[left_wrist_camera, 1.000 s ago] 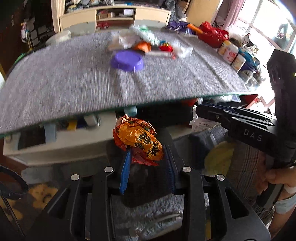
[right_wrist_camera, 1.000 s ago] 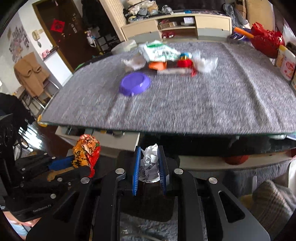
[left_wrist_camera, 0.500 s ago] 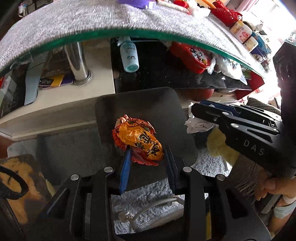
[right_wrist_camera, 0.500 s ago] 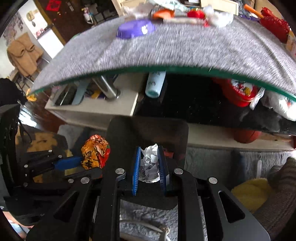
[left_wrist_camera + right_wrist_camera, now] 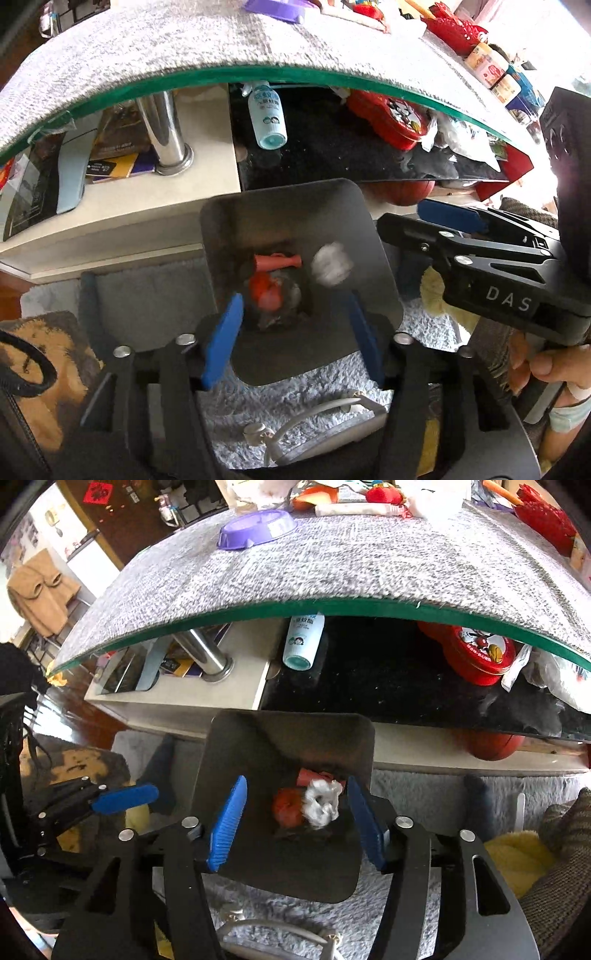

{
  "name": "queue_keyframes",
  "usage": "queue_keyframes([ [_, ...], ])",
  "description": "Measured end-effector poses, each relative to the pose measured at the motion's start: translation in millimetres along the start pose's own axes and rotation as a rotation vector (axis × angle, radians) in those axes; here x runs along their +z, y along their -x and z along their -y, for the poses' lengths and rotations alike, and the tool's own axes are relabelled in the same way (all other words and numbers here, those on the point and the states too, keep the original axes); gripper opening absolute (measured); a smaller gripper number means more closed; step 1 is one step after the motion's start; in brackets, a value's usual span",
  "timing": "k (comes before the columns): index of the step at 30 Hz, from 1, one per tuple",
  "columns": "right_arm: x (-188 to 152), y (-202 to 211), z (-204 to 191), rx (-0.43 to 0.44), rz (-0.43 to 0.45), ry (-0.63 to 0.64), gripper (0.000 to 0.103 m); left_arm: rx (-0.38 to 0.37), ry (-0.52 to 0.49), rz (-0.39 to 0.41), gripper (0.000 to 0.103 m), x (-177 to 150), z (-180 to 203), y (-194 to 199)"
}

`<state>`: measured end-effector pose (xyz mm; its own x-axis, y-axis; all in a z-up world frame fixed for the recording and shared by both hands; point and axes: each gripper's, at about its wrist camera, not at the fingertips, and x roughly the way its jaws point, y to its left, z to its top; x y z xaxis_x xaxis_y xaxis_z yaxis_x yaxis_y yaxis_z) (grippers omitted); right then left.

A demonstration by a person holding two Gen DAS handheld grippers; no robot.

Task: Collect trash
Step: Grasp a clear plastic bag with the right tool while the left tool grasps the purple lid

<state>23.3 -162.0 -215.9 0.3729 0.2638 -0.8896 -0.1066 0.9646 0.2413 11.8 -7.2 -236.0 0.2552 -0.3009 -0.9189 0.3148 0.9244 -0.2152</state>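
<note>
A dark square trash bin (image 5: 221, 236) stands on the floor in front of the low table; it also shows in the right wrist view (image 5: 236, 746). My left gripper (image 5: 293, 339) is open and empty above the bin. My right gripper (image 5: 295, 816) is open and empty above it too. A white crumpled paper (image 5: 330, 264) and an orange wrapper (image 5: 266, 291) are blurred inside the bin, in mid-fall; both show in the right wrist view as the paper (image 5: 321, 801) and the wrapper (image 5: 288, 805). More trash (image 5: 369, 498) lies on the table's far side.
The table has a grey mat (image 5: 332, 561) on glass, with a purple bowl (image 5: 256, 528) on it. On the shelf below are a blue-capped bottle (image 5: 266, 114), a red tin (image 5: 476, 650) and a chrome leg (image 5: 166, 136). A pale rug with a white cable (image 5: 314, 413) lies beneath me.
Both grippers have opened over the bin. The orange wrapper has left the left gripper and the white paper the right one; both are dropping into the bin.
</note>
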Motion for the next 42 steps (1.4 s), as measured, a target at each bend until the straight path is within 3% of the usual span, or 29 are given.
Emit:
queue_keyframes([
  [2, 2, 5, 2, -0.014, 0.011, -0.001, 0.073, 0.013, 0.006, 0.010, 0.080, 2, -2, 6],
  [4, 6, 11, 5, -0.036, 0.028, -0.004, 0.086, 0.026, 0.016, 0.022, 0.089, 5, -4, 10],
  [7, 13, 23, 9, -0.057, 0.052, -0.011, 0.094, 0.056, 0.022, 0.046, 0.095, 12, -6, 21],
  [13, 34, 54, 21, -0.065, 0.120, -0.045, 0.096, 0.076, 0.009, 0.094, 0.095, 28, -1, 47],
  [24, 92, 90, 49, -0.111, 0.228, -0.084, 0.096, 0.095, -0.016, 0.181, 0.095, 91, 13, 76],
  [32, 141, 76, 78, -0.152, 0.231, -0.109, 0.096, 0.107, 0.004, 0.187, 0.095, 146, 4, 56],
  [42, 190, 41, 115, -0.172, 0.249, -0.172, 0.093, 0.109, 0.008, 0.151, 0.095, 191, -1, 15],
])
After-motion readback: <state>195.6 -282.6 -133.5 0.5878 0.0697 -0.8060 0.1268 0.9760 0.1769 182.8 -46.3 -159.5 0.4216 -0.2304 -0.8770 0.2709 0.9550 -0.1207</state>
